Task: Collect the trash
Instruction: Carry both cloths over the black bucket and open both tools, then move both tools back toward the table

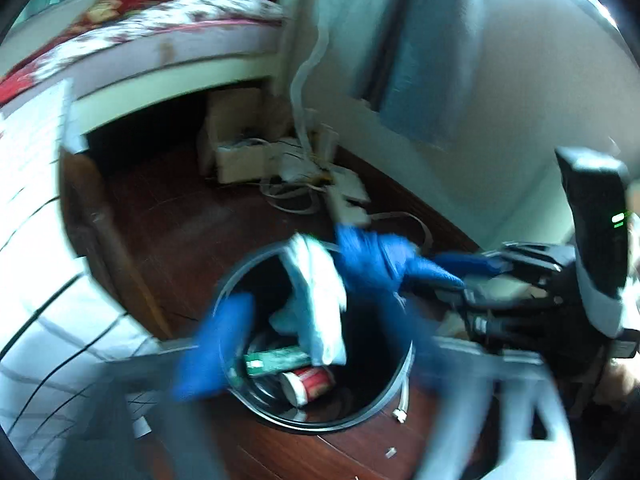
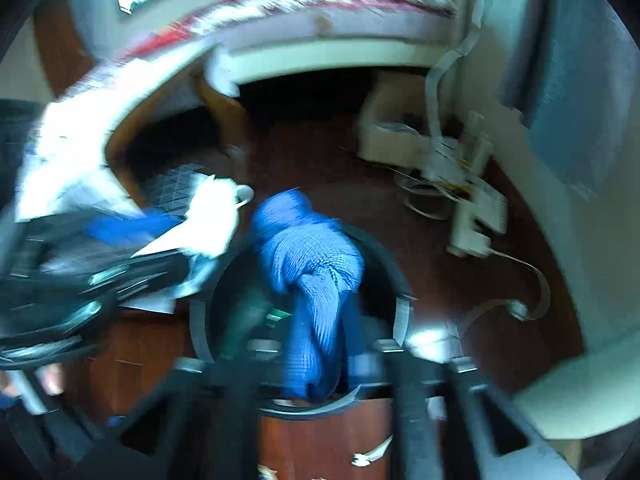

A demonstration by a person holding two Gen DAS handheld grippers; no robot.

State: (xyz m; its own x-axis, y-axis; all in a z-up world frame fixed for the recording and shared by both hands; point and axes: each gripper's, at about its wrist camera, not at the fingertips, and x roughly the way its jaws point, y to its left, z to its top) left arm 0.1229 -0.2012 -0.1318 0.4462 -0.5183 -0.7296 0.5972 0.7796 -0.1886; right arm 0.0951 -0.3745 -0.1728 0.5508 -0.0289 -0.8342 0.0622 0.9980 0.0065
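Note:
A black round trash bin [image 1: 384, 396] stands on the dark wood floor; it holds a green tube [image 1: 276, 360] and a red-and-white cup [image 1: 308, 384]. My left gripper [image 1: 308, 312], with blue fingertips [image 1: 216, 348], is open over the bin, and a crumpled white tissue [image 1: 320, 304] hangs between its tips above the opening. My right gripper [image 2: 320, 276] hovers over the same bin [image 2: 200, 320]; its blue fingertips [image 2: 316, 256] look pressed together with nothing between them. In the right wrist view the left gripper [image 2: 132, 236] shows at the left with the tissue [image 2: 212, 220].
A bed [image 1: 168, 40] with a floral cover stands behind. White power strips and cables [image 1: 320, 176] lie by the wall. Small white scraps [image 2: 368, 456] lie on the floor near the bin. White papers [image 2: 68, 184] lie at the left.

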